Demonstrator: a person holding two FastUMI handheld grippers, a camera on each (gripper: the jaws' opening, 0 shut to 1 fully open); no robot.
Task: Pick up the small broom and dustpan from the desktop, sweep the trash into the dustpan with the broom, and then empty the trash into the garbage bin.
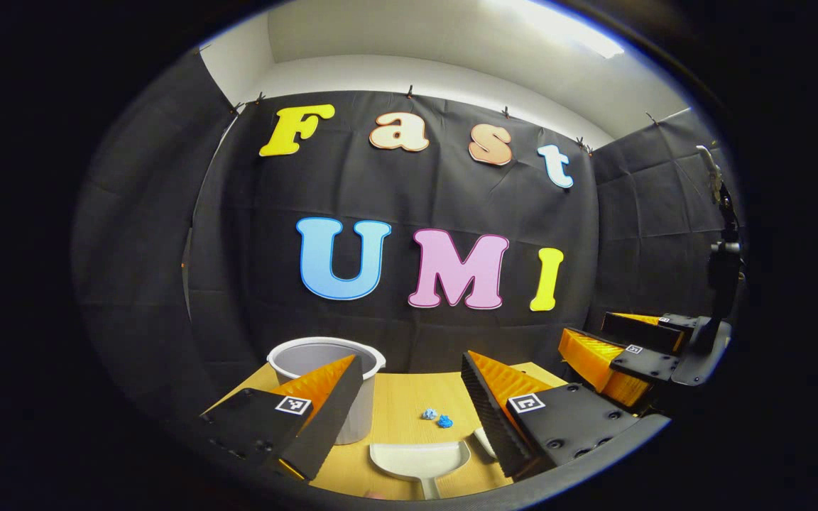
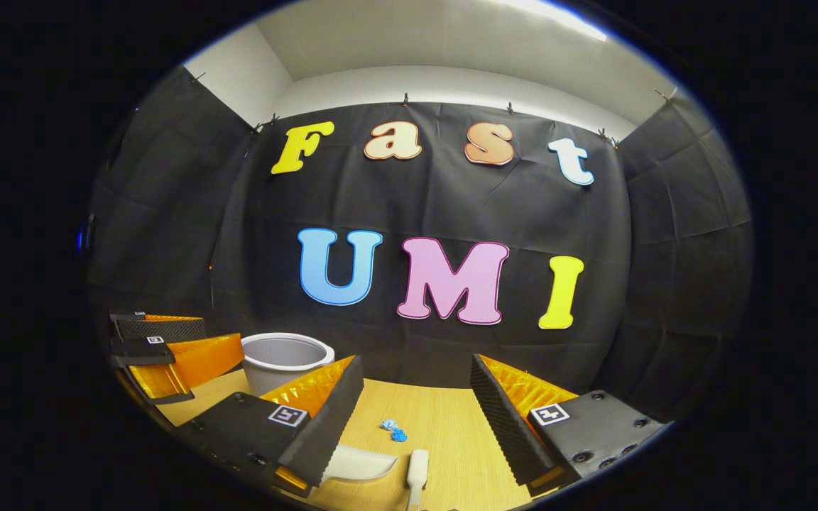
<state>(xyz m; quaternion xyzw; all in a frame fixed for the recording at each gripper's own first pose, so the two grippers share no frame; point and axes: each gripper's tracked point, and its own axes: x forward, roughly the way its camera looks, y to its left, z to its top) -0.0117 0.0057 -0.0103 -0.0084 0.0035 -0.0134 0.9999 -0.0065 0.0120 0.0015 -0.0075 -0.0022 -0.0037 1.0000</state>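
Dustpan [image 1: 420, 458] first, since that's what this is about: it's a white one lying flat on the wooden desktop [image 1: 402, 397], sitting at about 6 o'clock in the left gripper view, scoop mouth facing away and handle running toward the camera, right between that gripper's two fingers but not touched by either. Going big to small from there: the desktop is light wood, backed by the black cloth wall. The garbage bin [image 1: 324, 358] is a pale round tub standing upright at roughly 7 o'clock in the left gripper view, partly hidden behind the left-hand finger; in the right gripper view it's over at about 8 o'clock [image 2: 285, 358]. The left gripper [image 1: 409, 404] has its jaws spread wide, nothing between them. The right gripper [image 2: 416, 415] is spread wide too, also empty, and it hangs above the desk at about 4 o'clock in the left gripper view. The small broom [image 2: 416, 472] shows as a white handle at 6 o'clock in the right gripper view, lying just beside the dustpan [image 2: 359, 465], which peeks out from under the left-hand finger there. Smallest bit: the trash [image 1: 436, 417], a couple of crumpled blue scraps near each other on the wood, just beyond the dustpan's mouth, around 6 o'clock in both views [image 2: 393, 430].
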